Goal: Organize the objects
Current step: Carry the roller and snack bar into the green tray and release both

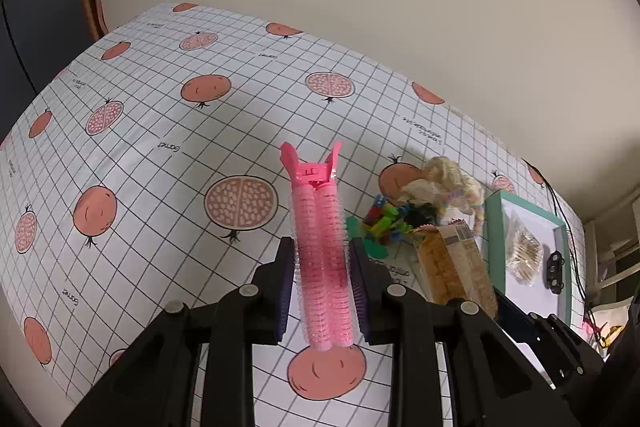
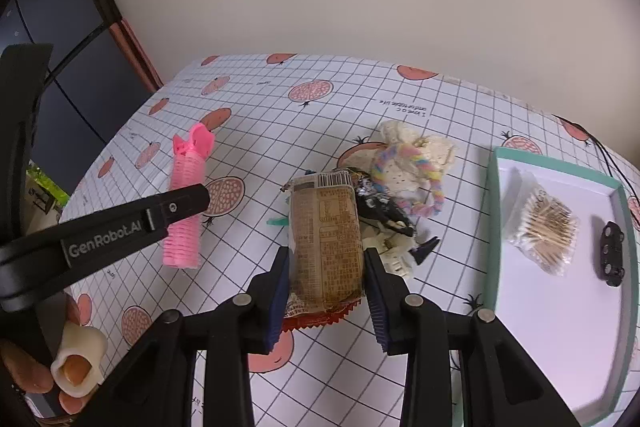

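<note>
We work over a counter (image 2: 360, 99) laid with a gridded fruit-print cloth. At its right side sits a teal-rimmed tray (image 2: 556, 163), already holding a bag of cotton swabs (image 2: 540, 227) and a small black part (image 2: 610, 253).

Right gripper (image 2: 326, 291): its jaws press either side of a brown snack packet (image 2: 326, 239), which lies near the middle of the counter, just in front of a heap of odds and ends: a fuzzy cream hair tie with a rainbow braid (image 2: 412, 163), dark wrappers, small clips. We cannot tell whether the packet is lifted or resting.

Left gripper (image 1: 322, 279): pinching a pink hair roller clip (image 1: 320, 247) along its length, clip end forward. In the right wrist view the roller looks to lie on or just above the cloth, well left of the packet.

We judge both items are bound for the tray. To do it well: lift the packet straight up so the heap is not dragged, squeeze lightly to avoid crushing it, and set it on bare tray floor beside the swabs.
</note>
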A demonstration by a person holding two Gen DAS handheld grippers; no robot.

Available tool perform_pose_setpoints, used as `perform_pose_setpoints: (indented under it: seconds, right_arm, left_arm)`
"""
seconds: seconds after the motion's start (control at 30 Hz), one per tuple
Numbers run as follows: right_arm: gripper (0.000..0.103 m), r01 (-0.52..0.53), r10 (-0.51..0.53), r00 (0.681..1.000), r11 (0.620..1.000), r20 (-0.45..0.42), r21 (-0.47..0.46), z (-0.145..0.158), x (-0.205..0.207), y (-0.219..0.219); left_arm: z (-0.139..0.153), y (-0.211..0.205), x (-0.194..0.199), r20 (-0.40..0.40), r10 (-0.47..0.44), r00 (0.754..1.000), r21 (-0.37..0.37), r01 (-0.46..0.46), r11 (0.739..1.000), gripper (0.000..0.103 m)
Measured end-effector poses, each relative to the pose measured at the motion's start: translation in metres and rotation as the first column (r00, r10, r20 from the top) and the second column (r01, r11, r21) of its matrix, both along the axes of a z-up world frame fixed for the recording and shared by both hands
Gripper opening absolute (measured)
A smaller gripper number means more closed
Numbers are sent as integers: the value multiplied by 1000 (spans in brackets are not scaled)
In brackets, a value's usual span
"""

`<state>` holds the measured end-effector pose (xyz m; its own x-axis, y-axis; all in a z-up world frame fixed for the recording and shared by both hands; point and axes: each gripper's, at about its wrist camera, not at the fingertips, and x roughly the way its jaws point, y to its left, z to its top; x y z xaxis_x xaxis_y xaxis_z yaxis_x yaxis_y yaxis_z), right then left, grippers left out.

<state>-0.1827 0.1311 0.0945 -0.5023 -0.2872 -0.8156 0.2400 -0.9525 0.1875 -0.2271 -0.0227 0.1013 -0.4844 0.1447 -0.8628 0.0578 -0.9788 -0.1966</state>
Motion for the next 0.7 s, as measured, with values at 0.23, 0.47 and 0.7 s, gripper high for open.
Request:
perform_pose_setpoints:
  seconds: [0.23, 0.47, 0.7]
  right_arm:
    - [38, 53, -53, 999, 999, 1, 5, 3, 2, 32]
    - [38, 162, -163, 987, 986, 13, 24, 1, 9, 87]
    - [38, 261, -262, 965, 964, 25, 44, 1, 17, 148]
  left_arm:
    - [3, 23, 0, -7, -43, 999, 15, 43, 999, 28]
    - [7, 62, 6, -14, -113, 993, 27, 114, 993, 28]
    - [6, 107, 13, -9, -186, 983, 48, 186, 981, 28]
